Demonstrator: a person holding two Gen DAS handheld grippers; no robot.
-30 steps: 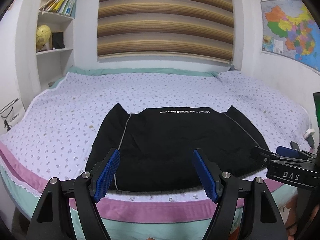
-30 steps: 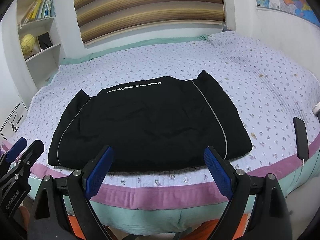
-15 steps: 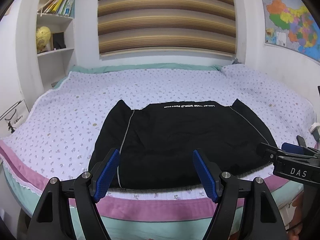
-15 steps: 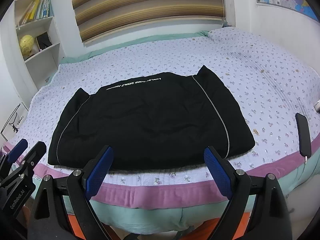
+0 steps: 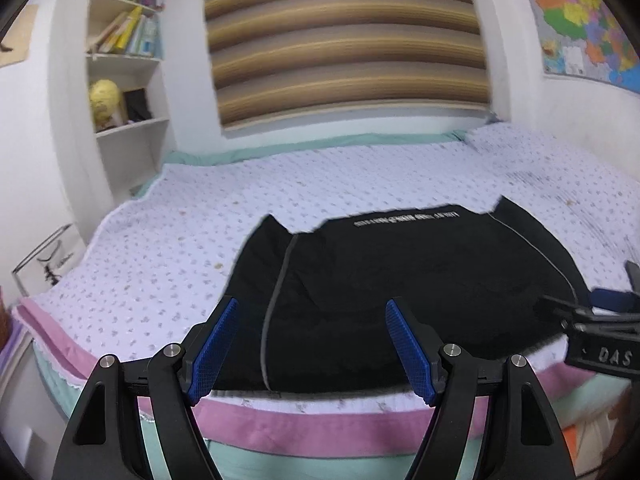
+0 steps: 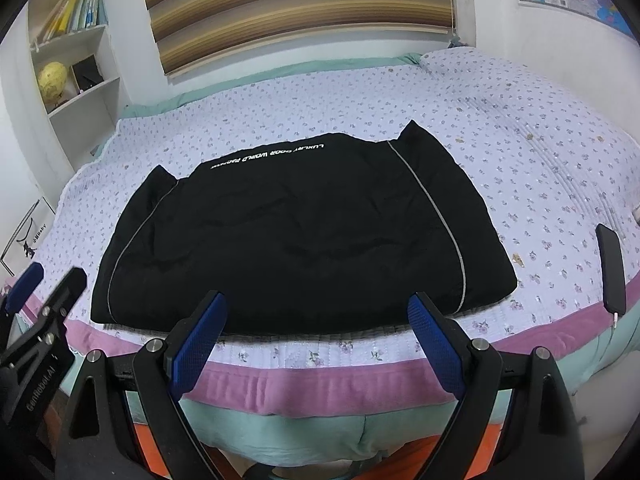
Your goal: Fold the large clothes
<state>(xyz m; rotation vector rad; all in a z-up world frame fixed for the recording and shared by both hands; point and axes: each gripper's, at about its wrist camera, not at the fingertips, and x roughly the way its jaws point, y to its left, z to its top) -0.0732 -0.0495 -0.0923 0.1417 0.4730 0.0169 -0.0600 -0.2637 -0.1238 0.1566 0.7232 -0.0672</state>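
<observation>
Jacket (image 6: 288,236), black with grey piping and a line of white lettering along its far edge, lies spread flat on the bed (image 6: 520,168), its near hem just beyond both pairs of blue fingertips and close to the mattress edge. The right gripper (image 6: 316,344) hangs short of that hem with its fingers (image 6: 200,340) wide apart and nothing between them; the left gripper (image 5: 312,350) is likewise spread and empty, aimed at the garment's left piped seam.

Risks, as I judge them: the padded fabric looks thick and slippery, so a pinch taken too shallow at the hem could catch only the top layer and let the fold sag or slide. A pinch taken too deep could drag the quilted bedspread (image 5: 160,264) up with it. Uneven lifting by the two sides would skew the crease. A dark phone (image 6: 610,268) with its cable lies on the bedspread well to the right of the right fingers, where a swung sleeve could sweep it off.

Beyond the fingers stand a striped blind (image 5: 344,40), a bookshelf (image 5: 124,60) holding a yellow globe (image 5: 104,98), and a wall map (image 5: 584,24).
</observation>
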